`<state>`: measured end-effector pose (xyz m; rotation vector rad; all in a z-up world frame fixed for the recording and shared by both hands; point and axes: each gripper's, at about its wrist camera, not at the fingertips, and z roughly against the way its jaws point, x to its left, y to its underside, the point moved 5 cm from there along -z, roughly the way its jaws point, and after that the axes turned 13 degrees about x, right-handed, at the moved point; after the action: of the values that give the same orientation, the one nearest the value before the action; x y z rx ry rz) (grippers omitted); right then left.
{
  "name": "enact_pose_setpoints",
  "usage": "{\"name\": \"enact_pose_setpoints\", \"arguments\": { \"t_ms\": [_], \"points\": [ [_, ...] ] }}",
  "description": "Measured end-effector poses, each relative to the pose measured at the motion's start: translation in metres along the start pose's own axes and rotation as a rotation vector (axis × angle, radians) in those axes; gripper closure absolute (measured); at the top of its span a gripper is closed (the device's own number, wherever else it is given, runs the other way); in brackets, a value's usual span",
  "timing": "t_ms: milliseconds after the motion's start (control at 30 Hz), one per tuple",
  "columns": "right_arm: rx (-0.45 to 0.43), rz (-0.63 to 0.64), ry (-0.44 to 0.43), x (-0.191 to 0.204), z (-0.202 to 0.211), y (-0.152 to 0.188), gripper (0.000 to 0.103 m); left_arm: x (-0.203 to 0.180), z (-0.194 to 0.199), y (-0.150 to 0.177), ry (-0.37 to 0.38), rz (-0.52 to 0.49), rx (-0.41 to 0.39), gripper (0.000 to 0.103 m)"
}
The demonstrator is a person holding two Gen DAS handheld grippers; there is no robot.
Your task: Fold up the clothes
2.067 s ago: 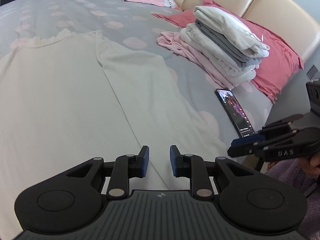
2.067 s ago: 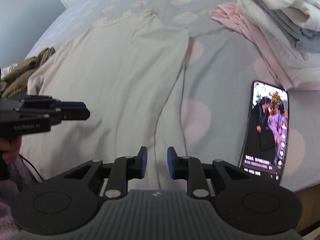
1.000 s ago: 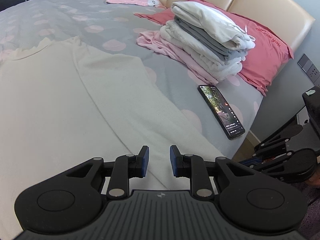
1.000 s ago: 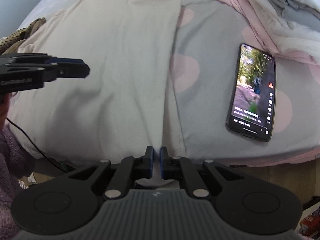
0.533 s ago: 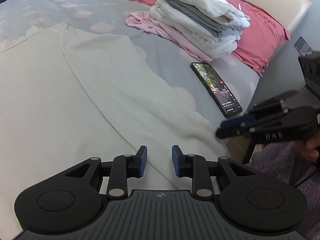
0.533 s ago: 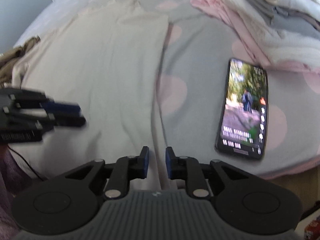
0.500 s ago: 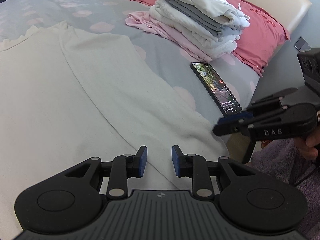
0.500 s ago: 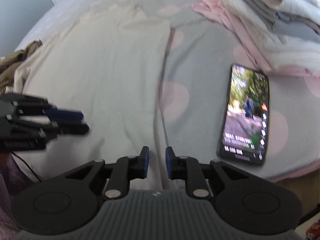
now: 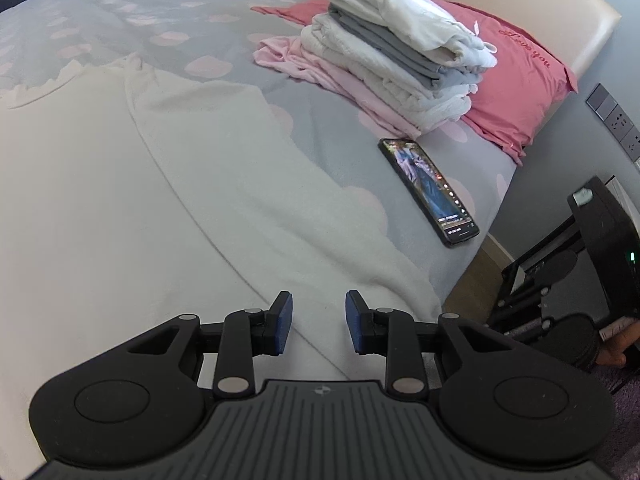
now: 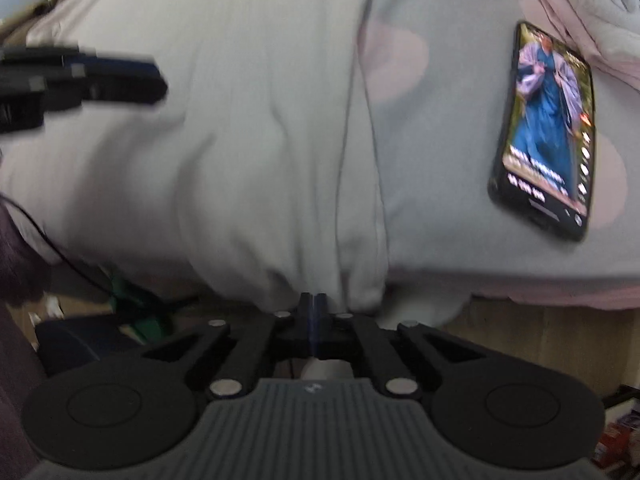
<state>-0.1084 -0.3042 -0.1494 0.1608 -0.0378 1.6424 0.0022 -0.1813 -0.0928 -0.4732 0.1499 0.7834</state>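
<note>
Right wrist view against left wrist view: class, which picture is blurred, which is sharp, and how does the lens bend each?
Right wrist view: motion-smeared, the phone soft and the left gripper streaked. Left wrist view: sharp, stitching on the pink pillow legible. Both views: fisheye curves the bed edge and darkens the corners.

Right hand-held gripper (image 10: 314, 304) pinched closed on the near hem of the cream garment (image 10: 240, 120), at the bed (image 10: 460, 220) edge. Left hand-held gripper (image 10: 156, 80) blurred, over the garment's left part. Phone (image 10: 548, 132), screen lit, lies right of the garment on the grey sheet. Folded clothes (image 10: 580, 0) far right.
</note>
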Motion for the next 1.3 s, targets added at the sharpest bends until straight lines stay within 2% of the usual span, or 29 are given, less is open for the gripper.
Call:
{"name": "enact_pose_setpoints", "arguments": {
  "t_ms": [100,133,267,300,333,367,500,600,700,767,867,933,1000,1133,1300],
  "points": [
    [0.005,-0.003,0.071,0.0,0.007,0.007,0.103,0.0,0.002,-0.001,-0.001,0.008,-0.007,0.077],
    [-0.001,-0.005,0.09,0.0,0.01,0.008,0.099,0.0,0.002,-0.001,-0.003,0.011,-0.008,0.077],
    [-0.072,0.054,0.109,0.017,0.026,0.001,0.097,0.004,0.005,0.002,-0.017,0.019,-0.011,0.077],
    [-0.095,0.084,0.121,0.026,0.031,-0.003,0.088,0.006,0.007,0.004,-0.025,0.023,-0.014,0.077],
    [-0.118,0.115,0.136,0.035,0.036,-0.007,0.074,0.008,0.009,0.005,-0.031,0.028,-0.019,0.077],
    [-0.143,0.146,0.153,0.043,0.041,-0.011,0.069,0.011,0.011,0.007,-0.038,0.034,-0.025,0.077],
    [-0.23,0.235,0.183,0.072,0.055,-0.029,0.067,0.024,0.023,0.016,-0.082,0.068,-0.06,0.077],
    [-0.276,0.257,0.176,0.079,0.059,-0.04,0.065,0.041,0.035,0.025,-0.136,0.114,-0.098,0.075],
    [-0.321,0.275,0.168,0.084,0.063,-0.049,0.055,0.059,0.048,0.036,-0.185,0.169,-0.127,0.075],
    [-0.35,0.288,0.164,0.089,0.066,-0.057,0.055,0.07,0.057,0.044,-0.219,0.202,-0.142,0.075],
    [-0.385,0.311,0.161,0.116,0.064,-0.081,0.055,0.088,0.072,0.059,-0.319,0.25,-0.16,0.074],
    [-0.415,0.33,0.173,0.125,0.065,-0.089,0.049,0.1,0.083,0.069,-0.36,0.293,-0.16,0.074],
    [-0.439,0.366,0.196,0.133,0.065,-0.095,0.049,0.113,0.094,0.081,-0.389,0.345,-0.164,0.074],
    [-0.444,0.421,0.19,0.149,0.069,-0.105,0.049,0.134,0.116,0.108,-0.464,0.439,-0.171,0.074],
    [-0.407,0.456,0.08,0.178,0.068,-0.121,0.049,0.159,0.145,0.147,-0.589,0.553,-0.192,0.074]
  ]
}}
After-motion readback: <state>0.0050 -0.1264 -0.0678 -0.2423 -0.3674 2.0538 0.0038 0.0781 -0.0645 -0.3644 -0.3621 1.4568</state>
